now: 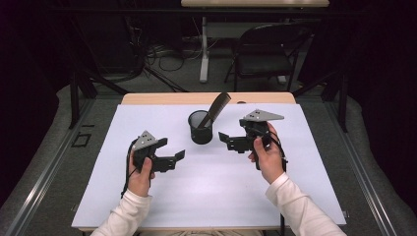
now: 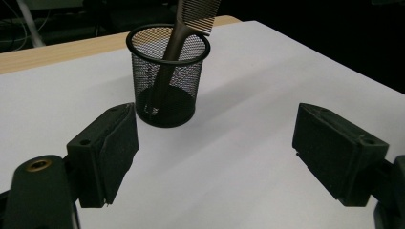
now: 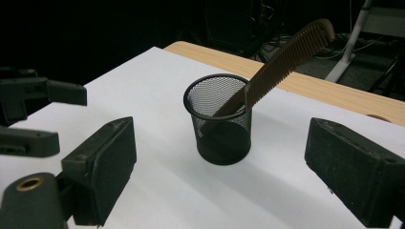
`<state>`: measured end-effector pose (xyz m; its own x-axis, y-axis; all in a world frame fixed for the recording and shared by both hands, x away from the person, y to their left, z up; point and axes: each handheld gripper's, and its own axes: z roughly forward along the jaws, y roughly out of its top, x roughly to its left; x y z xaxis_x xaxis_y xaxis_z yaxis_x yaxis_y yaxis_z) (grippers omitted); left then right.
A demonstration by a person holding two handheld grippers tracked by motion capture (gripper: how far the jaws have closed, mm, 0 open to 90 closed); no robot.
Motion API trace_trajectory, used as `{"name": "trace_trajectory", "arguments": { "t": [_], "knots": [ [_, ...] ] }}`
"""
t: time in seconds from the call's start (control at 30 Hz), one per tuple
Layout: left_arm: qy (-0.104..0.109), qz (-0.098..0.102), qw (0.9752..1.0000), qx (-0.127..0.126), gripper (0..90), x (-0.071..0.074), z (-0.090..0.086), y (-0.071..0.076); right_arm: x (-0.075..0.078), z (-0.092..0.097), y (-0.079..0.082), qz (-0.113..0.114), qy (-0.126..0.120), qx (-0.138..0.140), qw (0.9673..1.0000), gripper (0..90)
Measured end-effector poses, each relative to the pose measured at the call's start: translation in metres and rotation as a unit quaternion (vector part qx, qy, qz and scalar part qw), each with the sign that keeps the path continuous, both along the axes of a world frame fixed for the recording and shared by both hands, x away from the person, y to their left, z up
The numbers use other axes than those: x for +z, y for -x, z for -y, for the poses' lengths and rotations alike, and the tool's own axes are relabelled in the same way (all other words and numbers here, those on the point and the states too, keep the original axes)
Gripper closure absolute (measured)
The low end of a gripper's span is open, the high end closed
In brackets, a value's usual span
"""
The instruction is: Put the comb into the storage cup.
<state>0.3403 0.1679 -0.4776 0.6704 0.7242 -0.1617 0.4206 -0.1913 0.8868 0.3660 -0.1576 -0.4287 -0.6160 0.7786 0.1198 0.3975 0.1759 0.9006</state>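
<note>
The person's white sleeves [image 1: 295,209] came in nearest the high camera, each hand holding a gripper above the white table cover [image 1: 216,196]. The left gripper [image 1: 173,158] had its jaws spread wide with nothing between them, and the right gripper [image 1: 225,140] likewise stood spread and empty. Between the two, slightly farther from the person, stood the black mesh cup [image 1: 200,127], upright on the cover and apart from both grippers; the right gripper's tips were just beside it, the left's a little farther off. A brown comb [image 1: 215,109] leaned in the cup, handle down, its toothed end jutting over the rim. In the left gripper view the cup [image 2: 167,76] sat ahead between the jaws. No writing or label could be read anywhere. A strip of wooden table edge [image 1: 162,98] showed beyond the cover; behind it lay a dim room with a folding chair [image 1: 263,51] and cables on the grey floor [image 1: 162,56]
</note>
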Motion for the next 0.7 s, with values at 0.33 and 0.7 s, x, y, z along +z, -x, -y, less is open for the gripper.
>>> {"name": "trace_trajectory", "arguments": {
  "t": [0.33, 0.7],
  "knots": [
    [-0.021, 0.013, 0.9996, -0.011, 16.1, 0.014, -0.011, 0.005, -0.003, 0.007, 0.010, 0.003, 0.010, -0.001, 0.9999, 10.2],
    [-0.023, 0.017, 0.9995, -0.008, 16.1, 0.017, -0.032, 0.015, -0.016, 0.017, 0.025, -0.001, 0.003, -0.001, 1.0000, 10.4]
  ]
}}
